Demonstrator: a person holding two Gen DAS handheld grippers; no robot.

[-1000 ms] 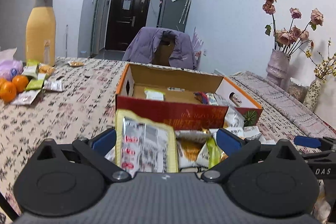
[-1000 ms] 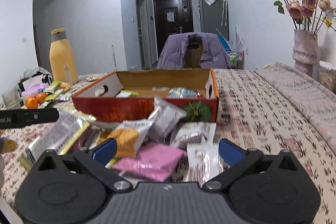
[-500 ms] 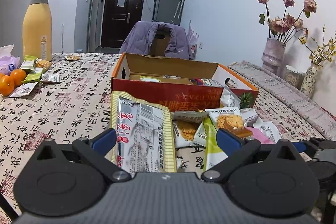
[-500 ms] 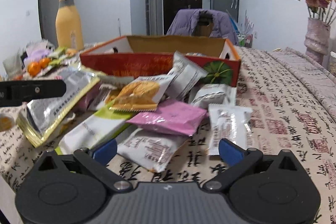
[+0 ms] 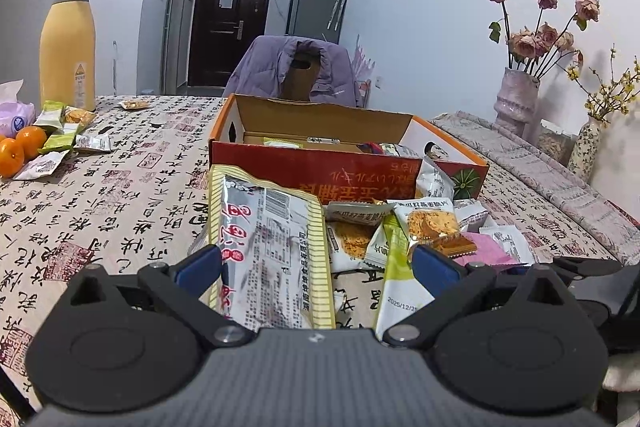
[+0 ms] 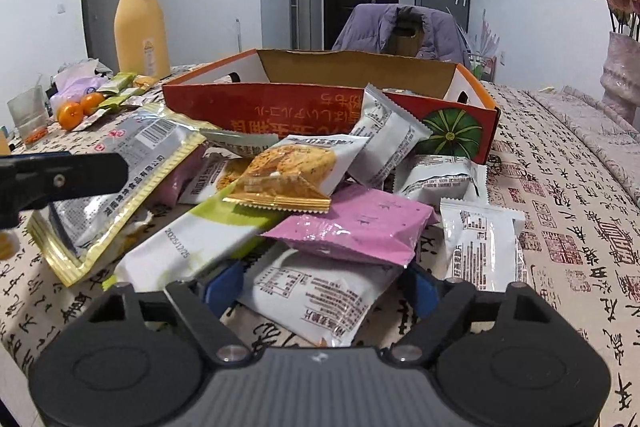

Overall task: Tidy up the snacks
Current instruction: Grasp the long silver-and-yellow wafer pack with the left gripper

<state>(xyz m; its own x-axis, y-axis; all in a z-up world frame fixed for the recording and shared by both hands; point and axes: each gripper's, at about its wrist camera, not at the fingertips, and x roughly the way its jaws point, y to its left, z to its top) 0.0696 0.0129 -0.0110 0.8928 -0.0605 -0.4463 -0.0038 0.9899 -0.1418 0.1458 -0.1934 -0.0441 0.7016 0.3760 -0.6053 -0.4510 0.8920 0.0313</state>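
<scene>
- The right hand-held gripper (image 6: pixel 320 285) has just been closing its jaws around the white packet (image 6: pixel 316 301) at the near edge of the snack pile; the packet lies between the blue pads, but I cannot tell that they press on it yet, so I read it as spread, not yet pinching.
- Over the last second this gripper has come down and in on the pile: the packets now fill its view, where before they lay lower and further off. That suggests the next pick is under way, with the white packet bound for the box (image 6: pixel 332 107).
- The left hand-held gripper (image 5: pixel 316 267) stands spread, one pad touching or just beside the edge of the long silver packet (image 5: pixel 272 247), the other by the green-and-white packet (image 5: pixel 396 267). It has barely shifted in the last half second.
- Both grippers tilt downward toward the counter (image 5: pixel 120 195), the right more steeply, side by side at the near edge of the pile.
- The pile lies on the counter just in front of the box's red near wall; a few packets are already inside. More snacks and oranges (image 5: pixel 20 151) sit far left, by the yellow bottle (image 5: pixel 68 43).
</scene>
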